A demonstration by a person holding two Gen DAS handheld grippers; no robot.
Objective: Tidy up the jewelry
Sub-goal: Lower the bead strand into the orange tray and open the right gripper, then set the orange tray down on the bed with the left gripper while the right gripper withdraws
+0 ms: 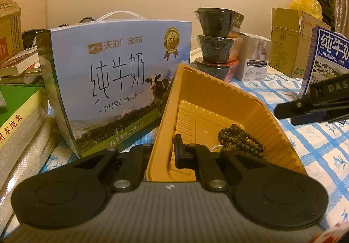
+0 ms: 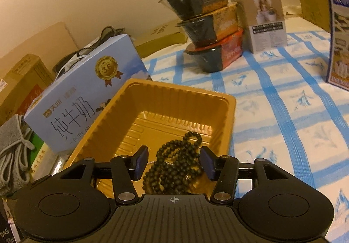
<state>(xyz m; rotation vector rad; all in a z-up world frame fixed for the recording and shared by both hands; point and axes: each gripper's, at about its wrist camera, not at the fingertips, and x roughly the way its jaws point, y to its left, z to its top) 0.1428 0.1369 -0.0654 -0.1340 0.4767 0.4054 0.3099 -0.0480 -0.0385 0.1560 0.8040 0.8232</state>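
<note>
The beads (image 2: 174,168) lie in the tray (image 2: 218,99), between the parted pads of the right gripper (image 2: 173,162); a clean release is best made by lifting straight up. The tray's near wall is clamped by the left gripper (image 1: 165,151), which should be kept steady beside the milk box (image 1: 113,81).

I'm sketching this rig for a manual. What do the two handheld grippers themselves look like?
Both match: the left gripper and right gripper have matte black linkage arms with silver pivot pins, two round black discs at the base, and a ribbed grey body bearing a small white mark. The right gripper's pads look dark blue. White "DAS" lettering shows on its side in the left wrist view. No sleeves or cables are visible.
</note>
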